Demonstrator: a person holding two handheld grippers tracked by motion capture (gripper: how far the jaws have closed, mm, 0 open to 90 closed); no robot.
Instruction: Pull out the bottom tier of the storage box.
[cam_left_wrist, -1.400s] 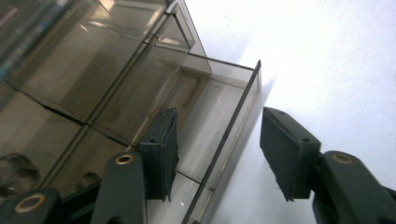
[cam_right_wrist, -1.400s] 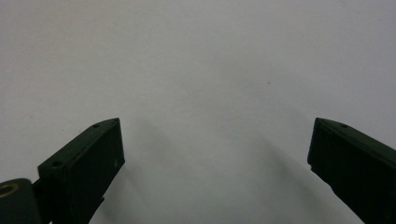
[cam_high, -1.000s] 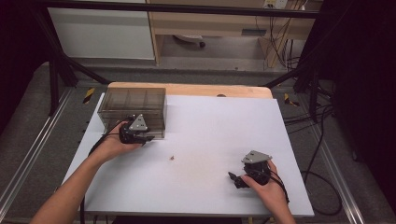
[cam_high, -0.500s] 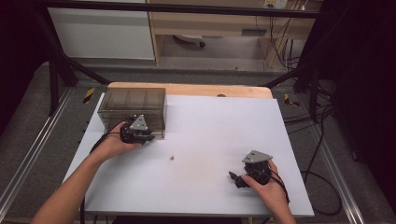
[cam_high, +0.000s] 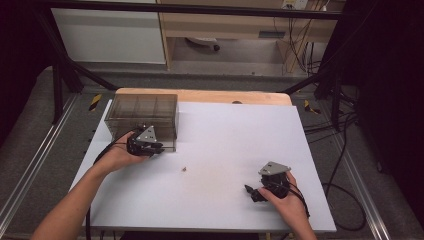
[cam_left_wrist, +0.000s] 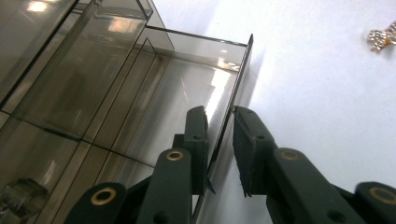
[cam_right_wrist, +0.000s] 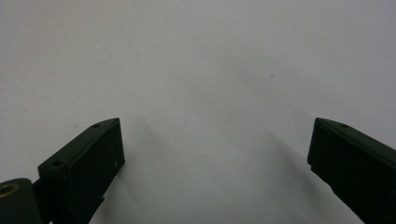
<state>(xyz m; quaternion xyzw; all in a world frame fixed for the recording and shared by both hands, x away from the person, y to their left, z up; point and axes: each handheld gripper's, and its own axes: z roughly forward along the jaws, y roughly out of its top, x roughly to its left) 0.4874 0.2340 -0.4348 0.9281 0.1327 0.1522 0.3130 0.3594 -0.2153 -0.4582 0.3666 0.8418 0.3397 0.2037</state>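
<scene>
At the near-left part of the white tabletop (cam_high: 225, 150), a smoky transparent drawer box (cam_high: 142, 120) stands with one drawer (cam_left_wrist: 187, 107) pulled partly out toward the person. The left gripper (cam_high: 156, 148) sits right at that drawer's front panel (cam_left_wrist: 233, 112): in the left gripper view the thin panel runs edge-on between the two black jaws, one jaw inside the drawer, the other outside over the tabletop. The jaws have just been closing on it, and a sliver of gap seems to remain at the outer jaw, so the grip looks nearly made, not firm. The panel's long axis runs away from the gripper, so the next pull or push would go along the drawer's slide line. The right gripper (cam_high: 255, 192) rests well apart at the near right, jaws spread wide over bare tabletop, holding nothing. The high view shows a tiny object (cam_high: 184, 169) between the hands; the left gripper view shows it as a small glittering trinket (cam_left_wrist: 382, 37).
</scene>
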